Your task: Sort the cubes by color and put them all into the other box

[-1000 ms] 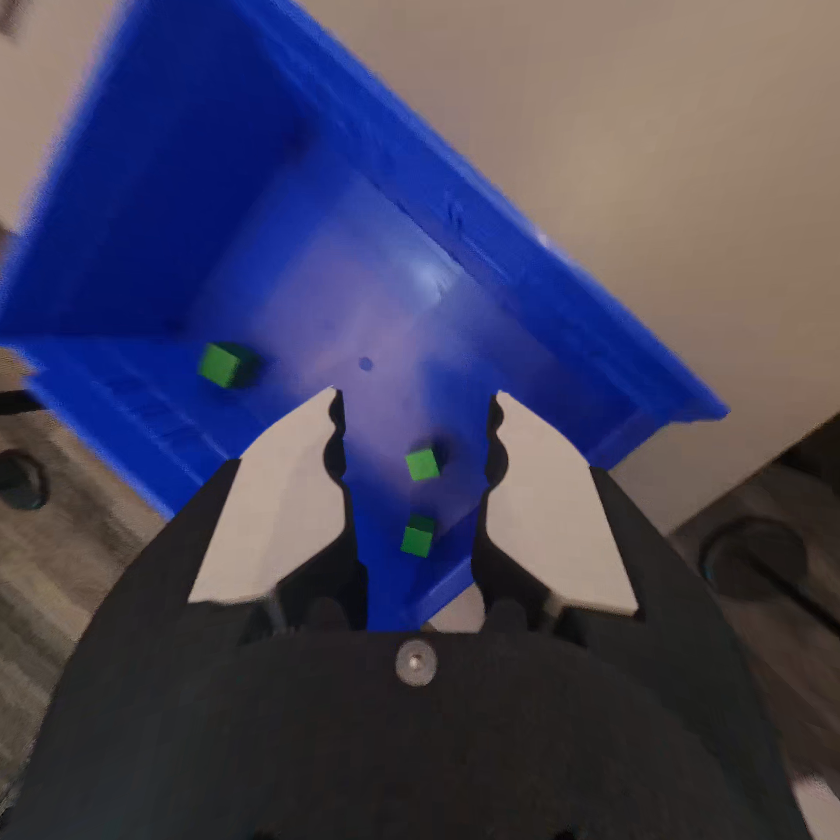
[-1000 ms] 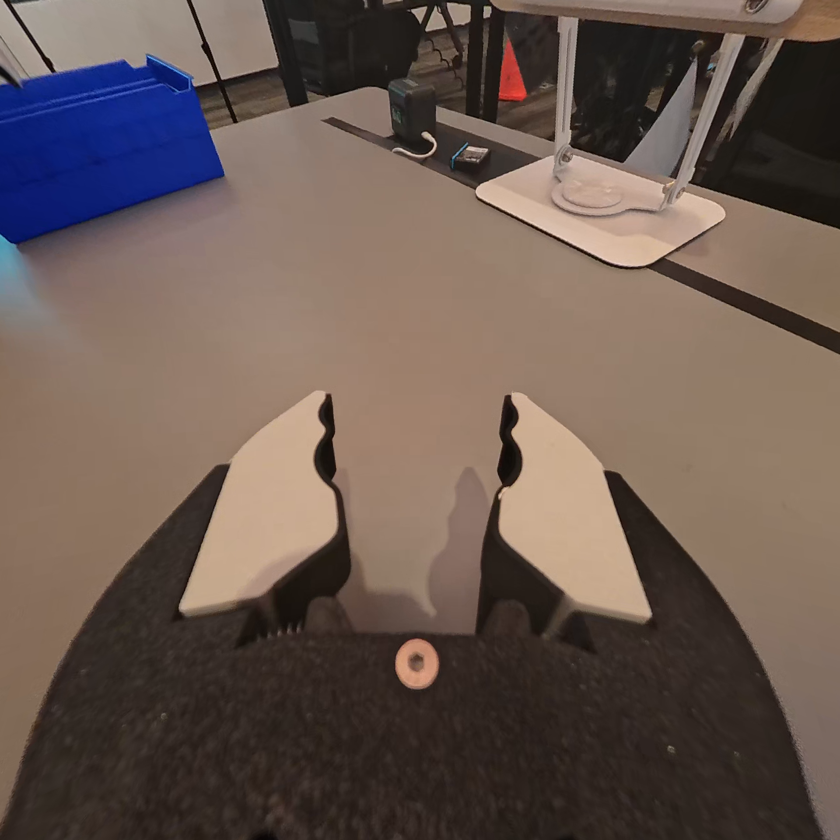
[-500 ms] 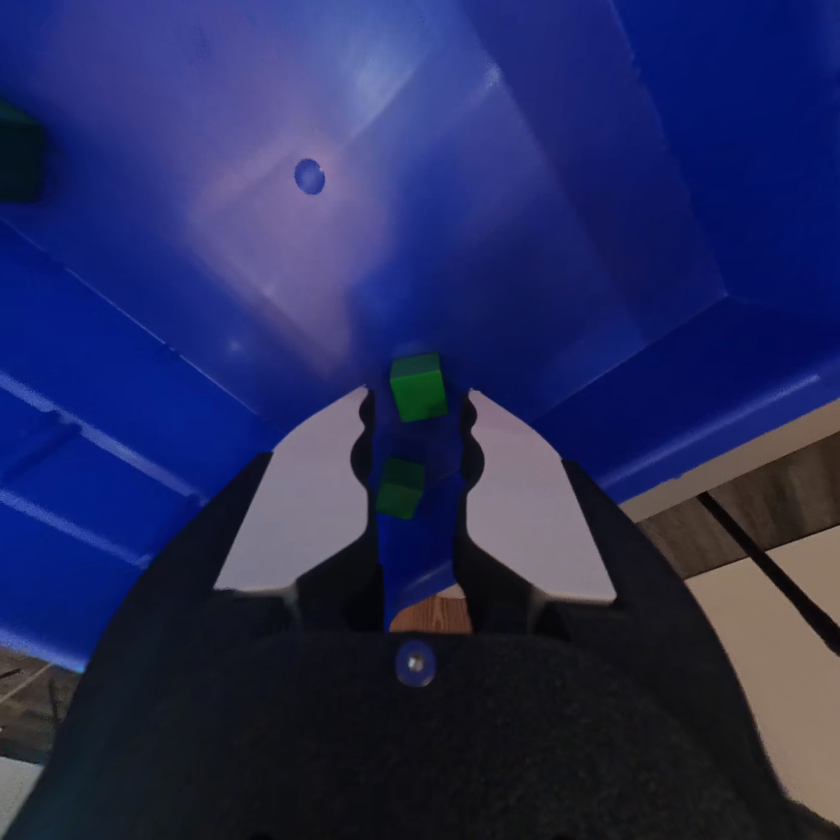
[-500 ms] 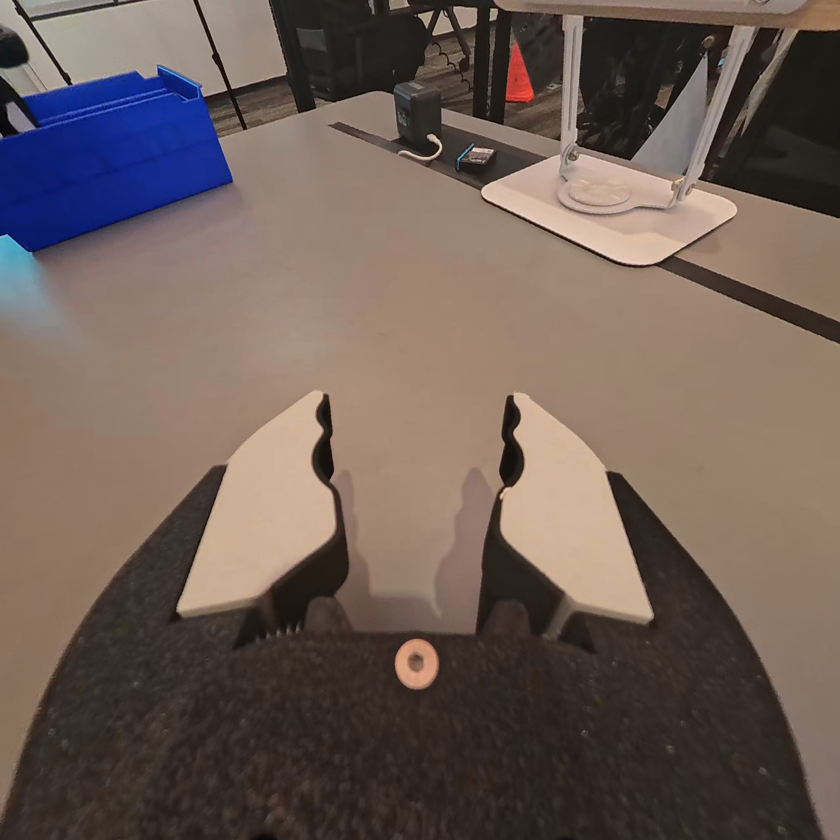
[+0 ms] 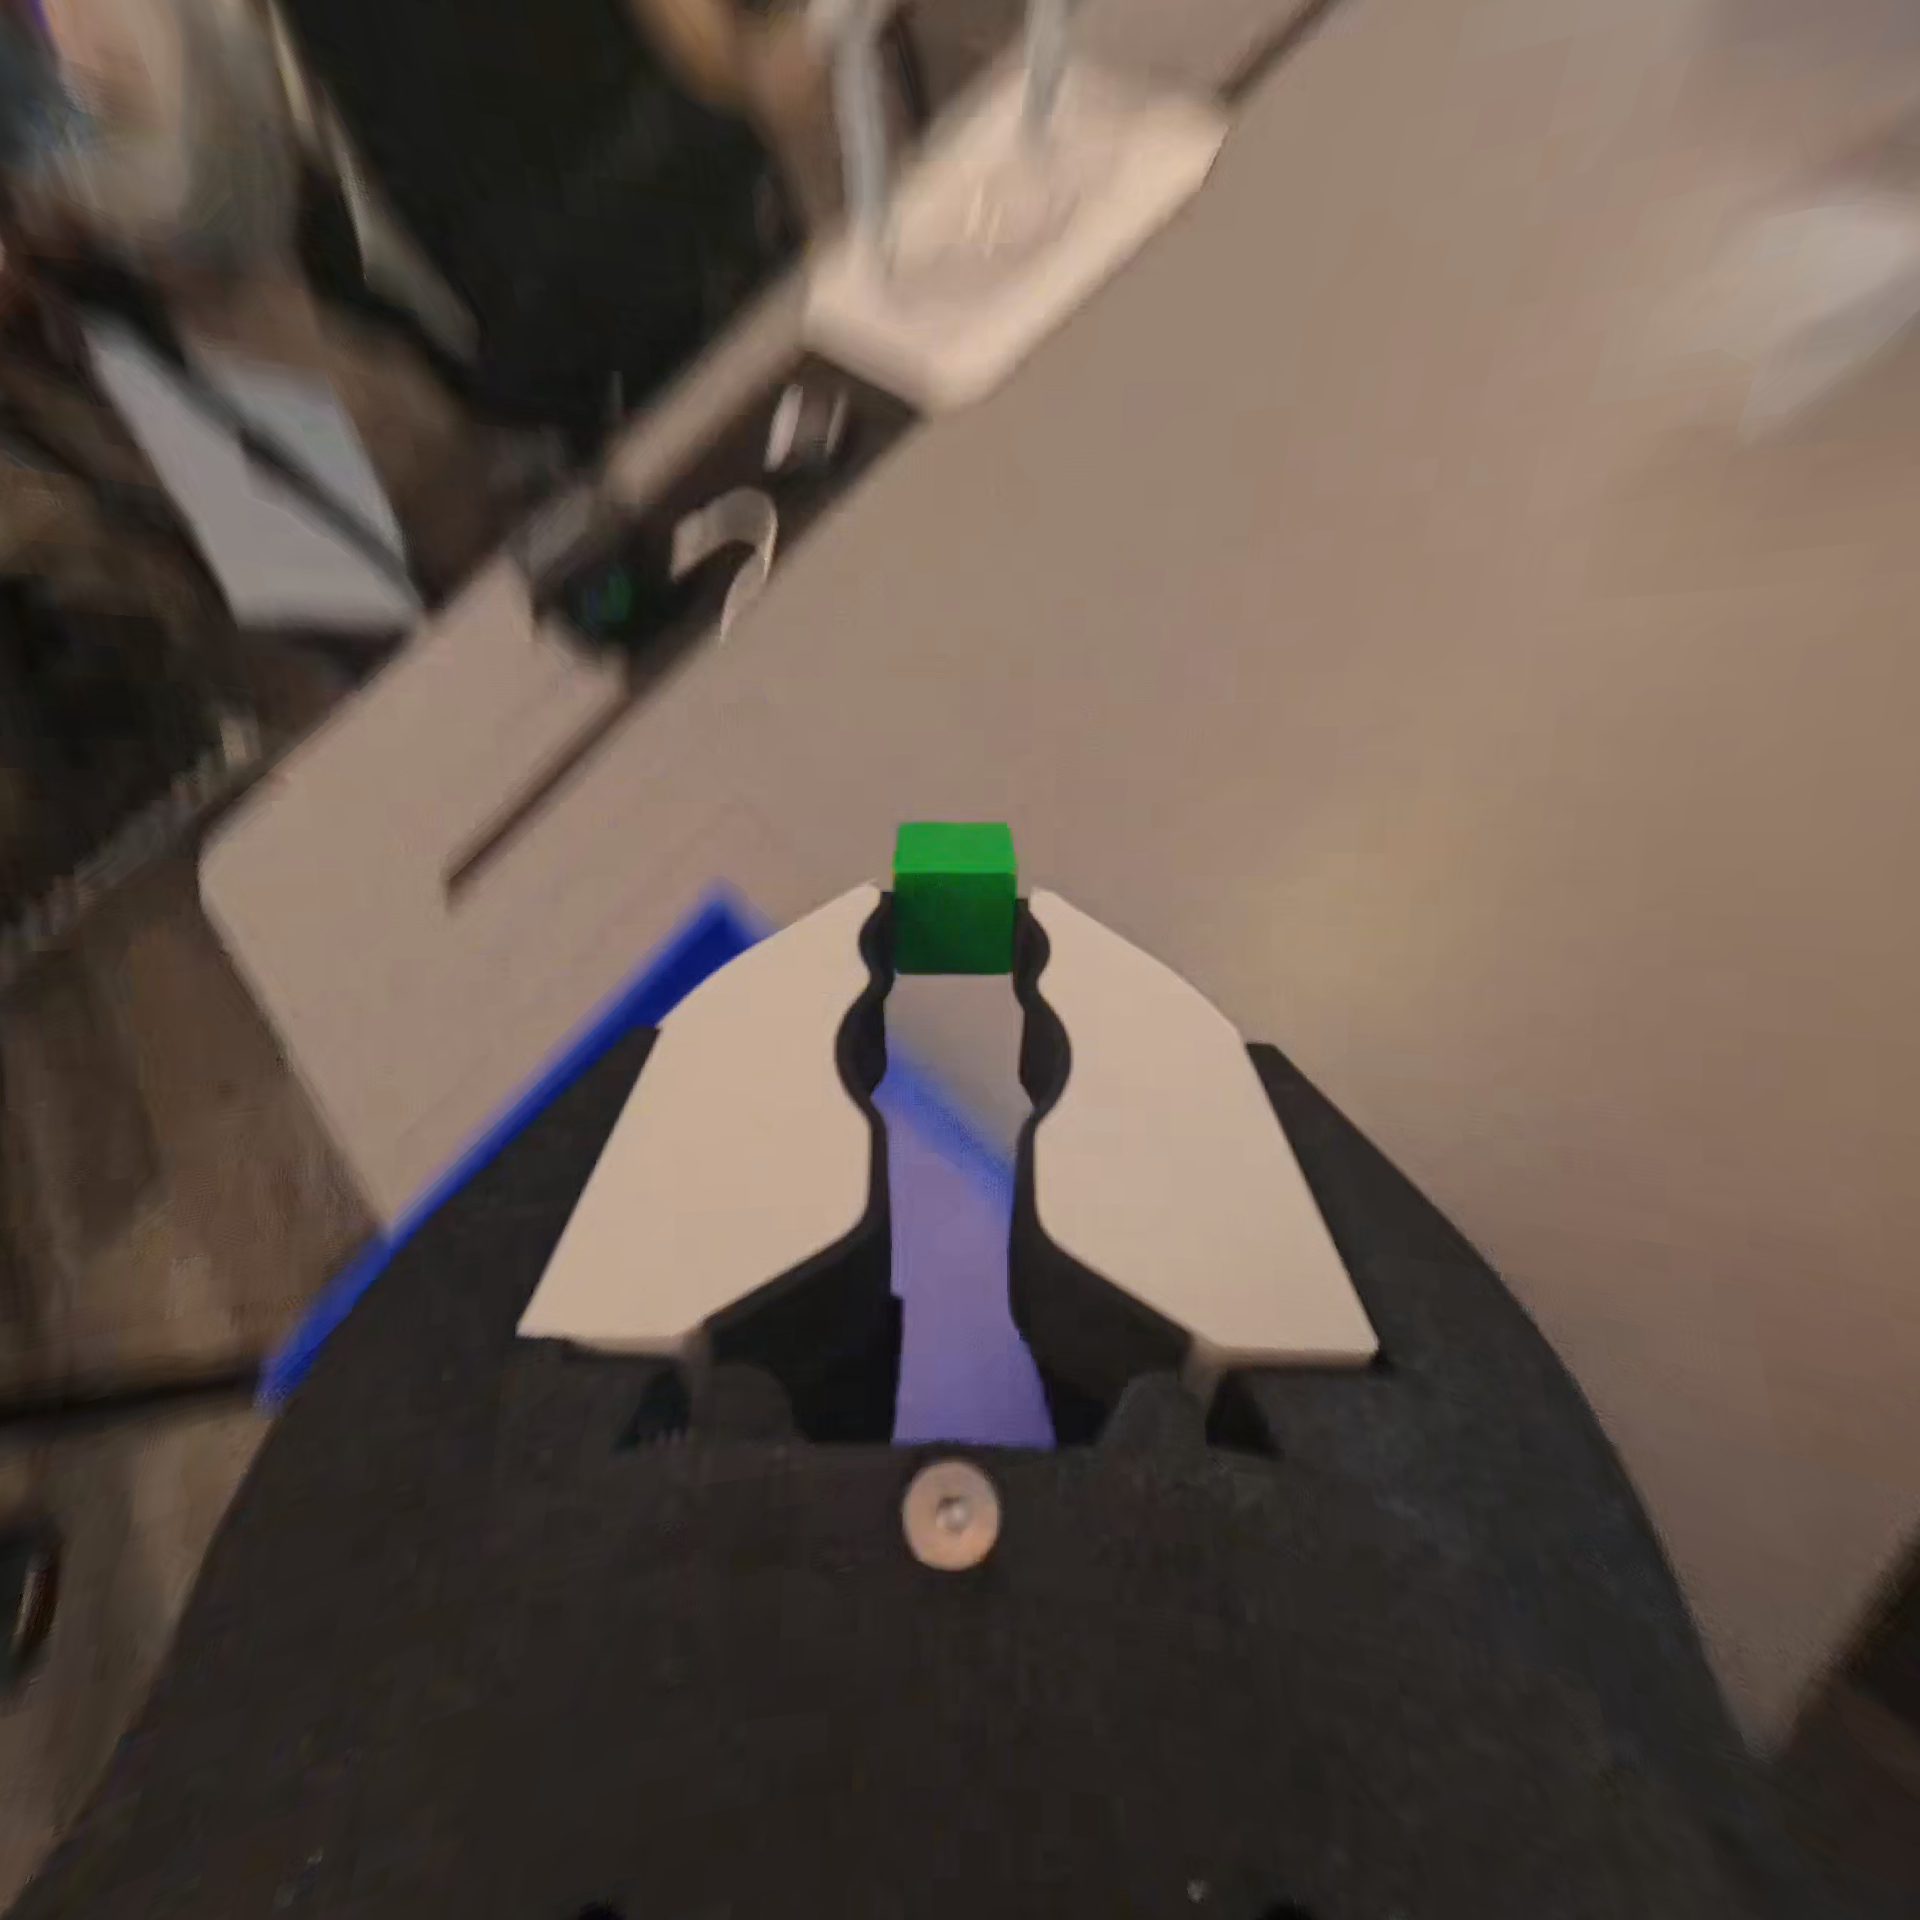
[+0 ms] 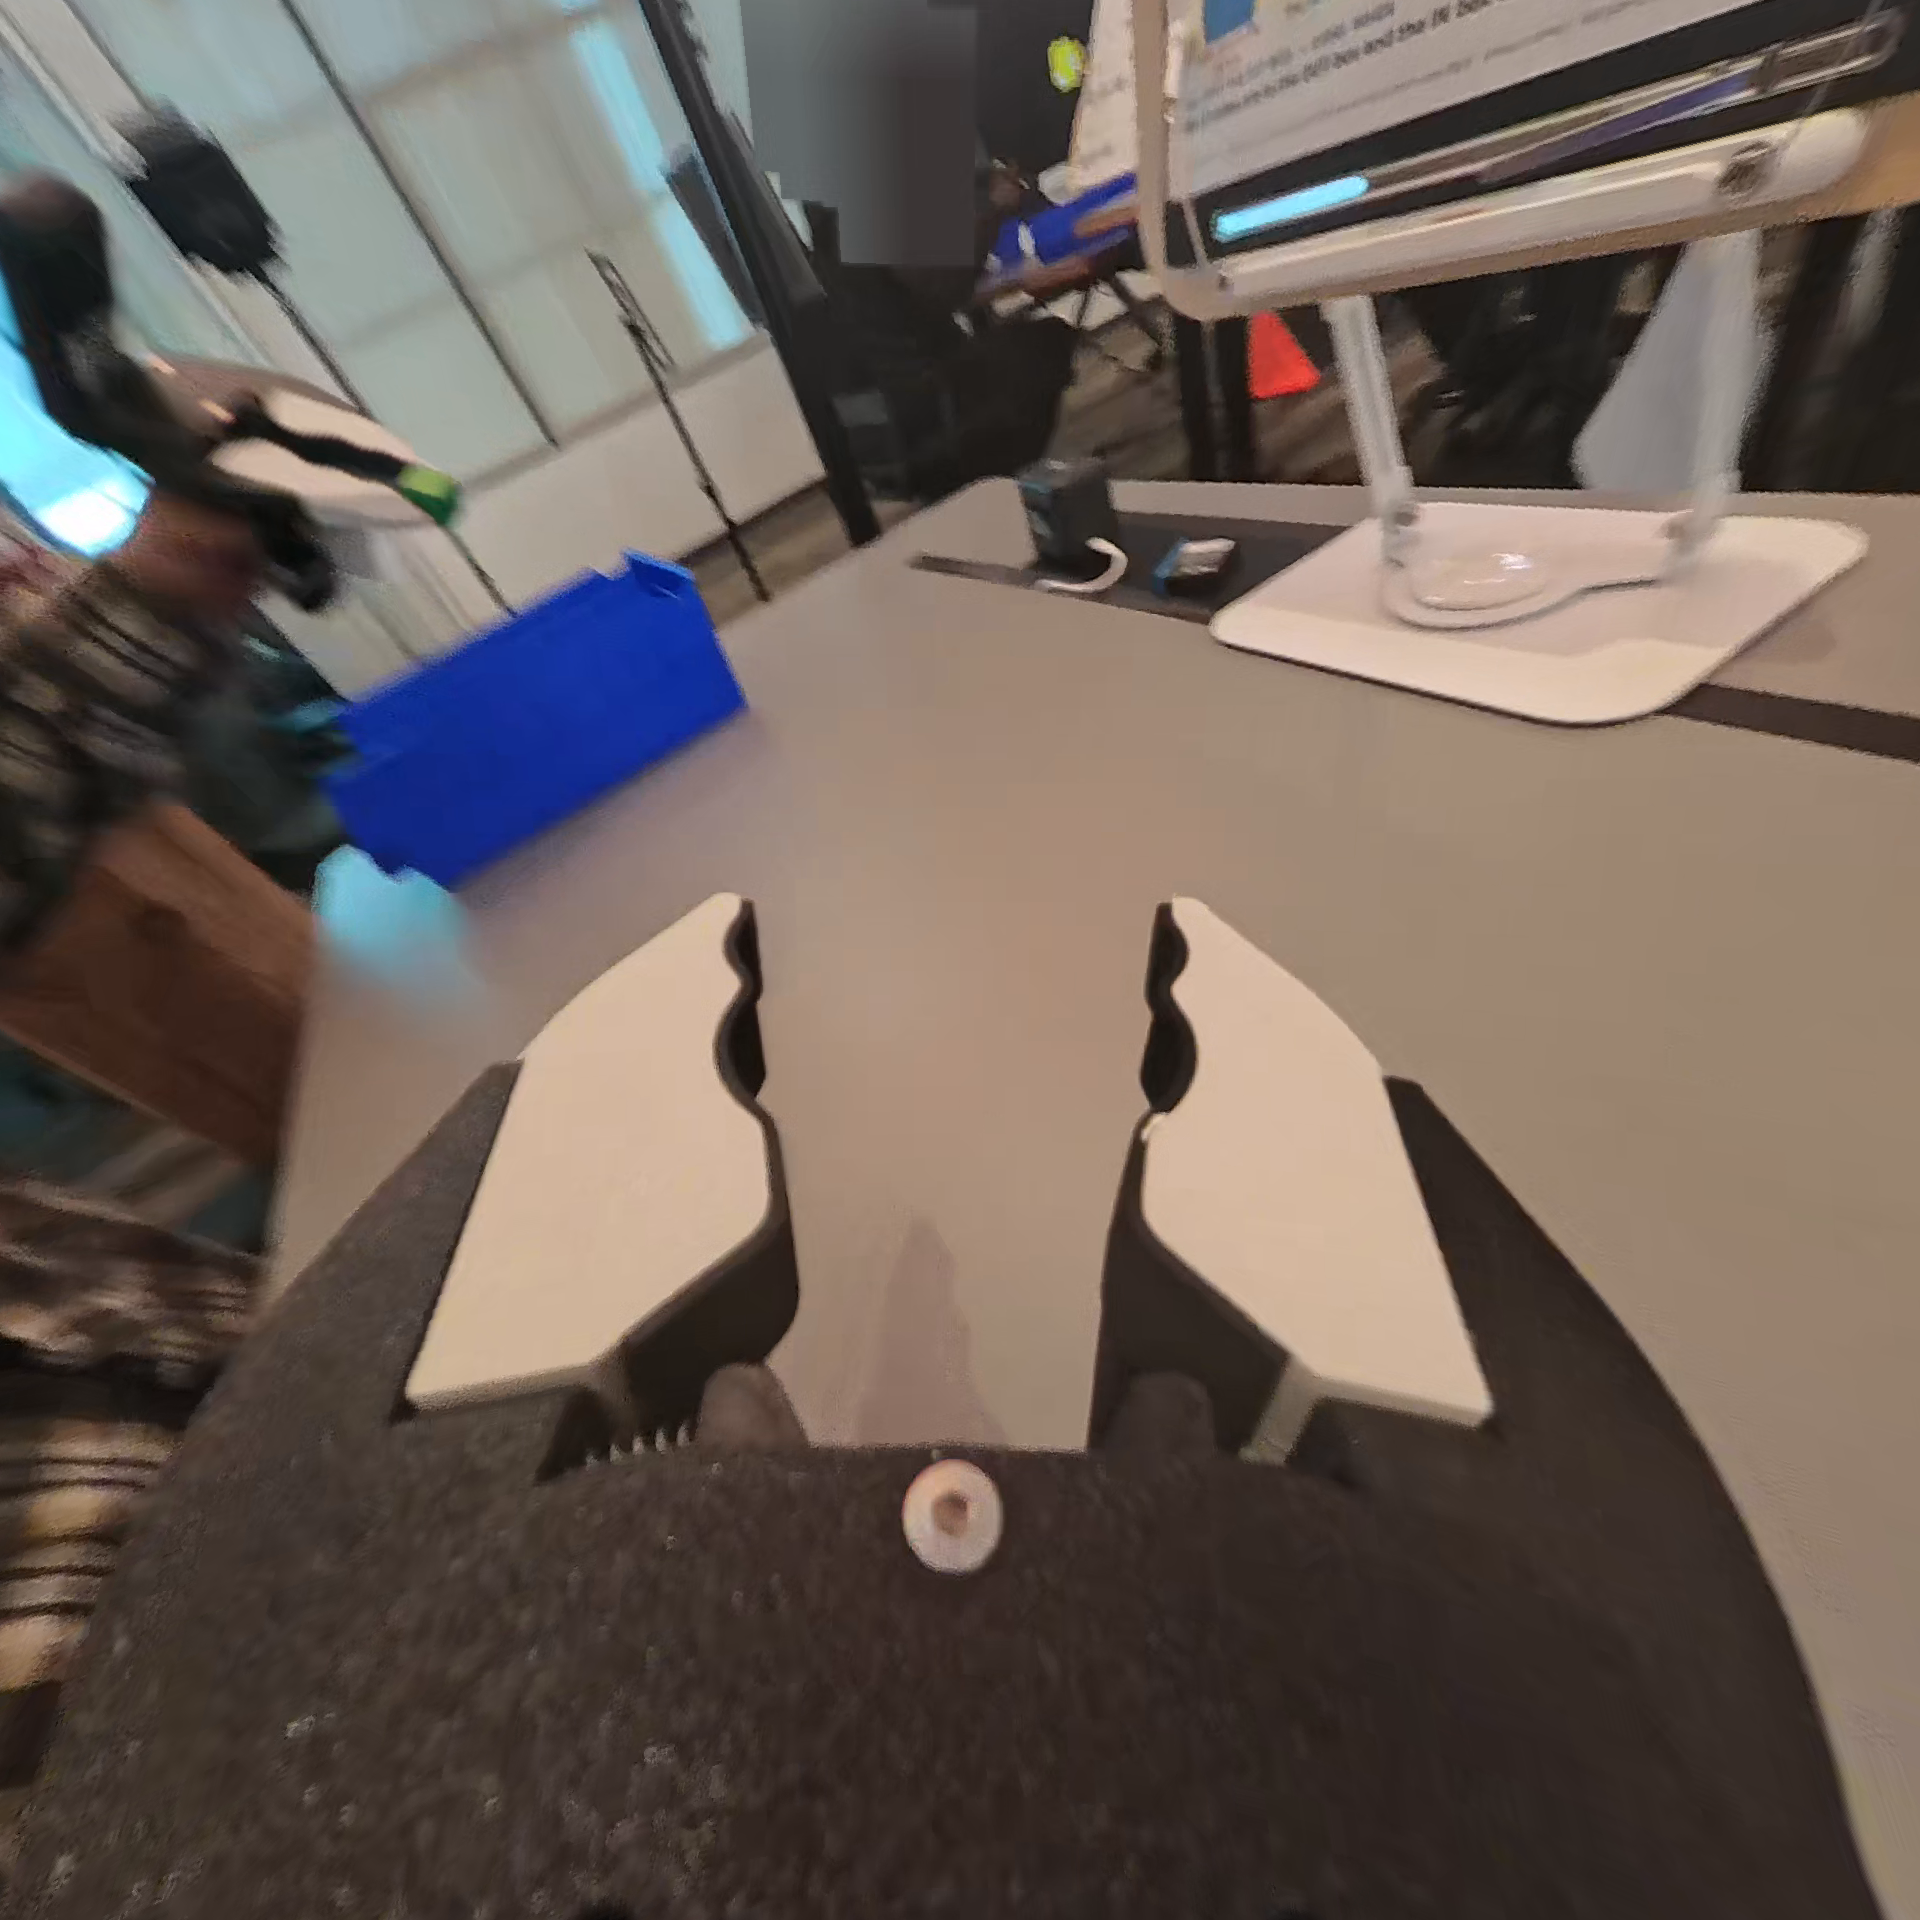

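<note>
My left gripper is shut on a green cube, held at its fingertips above the blue box, whose rim shows at lower left. In the right wrist view the left gripper shows far off at the left, raised above the blue box with the green cube at its tip. My right gripper is open and empty, low over the grey table. The box's inside is hidden in both views.
A white stand base with a screen on it stands at the back right of the table. A small dark device with a white cable lies at the far edge. A person's sleeve is at the left.
My left gripper closed on a green cube inside the blue box and lifted it out above the rim. The right wrist view has tilted up; that gripper stays open.
</note>
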Demonstrator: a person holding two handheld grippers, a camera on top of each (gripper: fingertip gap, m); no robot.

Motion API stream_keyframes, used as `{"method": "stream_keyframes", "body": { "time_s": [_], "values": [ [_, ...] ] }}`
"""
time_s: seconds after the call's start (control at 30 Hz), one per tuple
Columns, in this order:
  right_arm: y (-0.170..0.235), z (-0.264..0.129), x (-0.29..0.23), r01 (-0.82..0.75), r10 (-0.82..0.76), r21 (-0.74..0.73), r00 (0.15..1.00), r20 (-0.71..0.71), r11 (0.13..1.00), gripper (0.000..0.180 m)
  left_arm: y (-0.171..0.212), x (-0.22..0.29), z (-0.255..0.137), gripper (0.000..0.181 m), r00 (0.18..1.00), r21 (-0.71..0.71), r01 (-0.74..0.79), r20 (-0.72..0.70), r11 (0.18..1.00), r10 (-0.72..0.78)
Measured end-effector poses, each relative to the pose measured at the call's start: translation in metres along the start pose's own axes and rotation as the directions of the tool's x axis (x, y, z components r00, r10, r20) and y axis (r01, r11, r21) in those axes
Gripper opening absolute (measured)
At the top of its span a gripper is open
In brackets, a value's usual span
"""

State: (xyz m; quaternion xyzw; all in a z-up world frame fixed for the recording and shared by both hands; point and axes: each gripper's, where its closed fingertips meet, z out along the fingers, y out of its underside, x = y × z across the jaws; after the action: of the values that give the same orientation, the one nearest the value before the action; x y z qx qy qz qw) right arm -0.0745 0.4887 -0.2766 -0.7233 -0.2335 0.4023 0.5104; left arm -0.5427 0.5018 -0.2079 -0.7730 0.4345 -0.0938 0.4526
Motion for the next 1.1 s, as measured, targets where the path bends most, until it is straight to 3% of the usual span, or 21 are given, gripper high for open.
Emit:
{"method": "stream_keyframes", "body": {
  "time_s": [0.13, 0.23, 0.4, 0.53, 0.67, 0.8, 0.93, 1.03, 1.1],
  "values": [
    [-0.021, 0.015, -0.036, -0.222, 0.213, 0.013, 0.950, 0.229, 0.975, 0.074, -0.120, 0.079, 0.041, 0.021, 0.981, 0.371, -0.111, -0.107, 0.922, 0.161],
    [-0.036, 0.027, -0.068, -0.388, 0.378, -0.052, 0.844, 0.382, 0.920, 0.073, -0.173, 0.143, 0.071, 0.021, 0.946, 0.549, -0.096, -0.210, 0.830, 0.248],
    [-0.051, 0.041, -0.116, -0.589, 0.626, -0.261, 0.583, 0.519, 0.765, 0.069, -0.207, 0.223, 0.118, 0.021, 0.872, 0.653, -0.023, -0.358, 0.757, 0.335],
    [-0.054, 0.046, -0.131, -0.610, 0.683, -0.335, 0.526, 0.507, 0.718, 0.064, -0.215, 0.257, 0.136, 0.021, 0.835, 0.670, -0.008, -0.404, 0.742, 0.373],
    [-0.056, 0.045, -0.139, -0.589, 0.682, -0.358, 0.535, 0.499, 0.724, 0.054, -0.217, 0.273, 0.144, 0.021, 0.816, 0.670, -0.032, -0.411, 0.741, 0.407],
    [-0.060, 0.041, -0.143, -0.592, 0.682, -0.359, 0.517, 0.518, 0.721, 0.025, -0.221, 0.282, 0.144, 0.021, 0.804, 0.679, -0.038, -0.415, 0.733, 0.427],
    [-0.062, 0.030, -0.140, -0.569, 0.668, -0.358, 0.564, 0.485, 0.740, 0.022, -0.227, 0.287, 0.145, 0.023, 0.809, 0.661, -0.031, -0.424, 0.750, 0.407],
    [-0.072, 0.003, -0.120, -0.509, 0.604, -0.326, 0.694, 0.392, 0.796, 0.022, -0.221, 0.288, 0.146, 0.073, 0.808, 0.577, 0.008, -0.485, 0.817, 0.335],
    [-0.076, -0.028, -0.087, -0.435, 0.508, -0.308, 0.833, 0.218, 0.846, 0.022, -0.208, 0.289, 0.142, 0.088, 0.802, 0.534, -0.001, -0.505, 0.845, 0.320]
  ]
}}
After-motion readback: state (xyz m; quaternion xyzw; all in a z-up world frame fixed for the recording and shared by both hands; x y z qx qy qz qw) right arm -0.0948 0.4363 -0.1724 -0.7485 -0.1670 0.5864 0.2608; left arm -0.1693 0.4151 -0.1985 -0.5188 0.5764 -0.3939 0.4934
